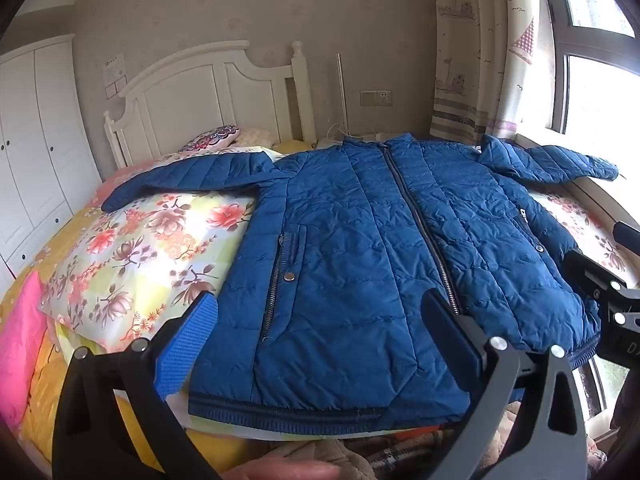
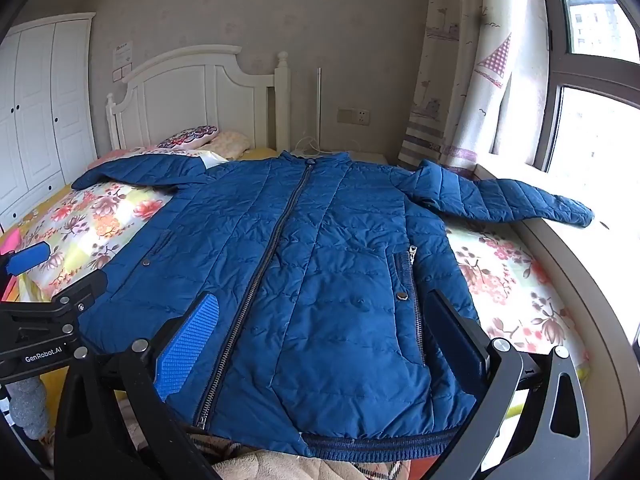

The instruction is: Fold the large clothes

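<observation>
Blue quilted puffer jacket, zipped shut, lies face up across the floral quilt on the bed, sleeves spread left and right. It looks light, soft and slippery, so the ribbed hem or a cuff should give surer hold. The left gripper and right gripper hover near the hem, jaws wide and empty. The right sleeve overhangs the window sill; pillows lie far left.

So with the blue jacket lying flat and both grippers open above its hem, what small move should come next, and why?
Probably reach the right gripper toward the sleeve stretched out to the windowsill, to fold it in over the body. The jacket lies zipped and spread front-up on the bed, both sleeves out to the sides, and both the right and left gripper are open and holding nothing, so no fold has begun.
</observation>
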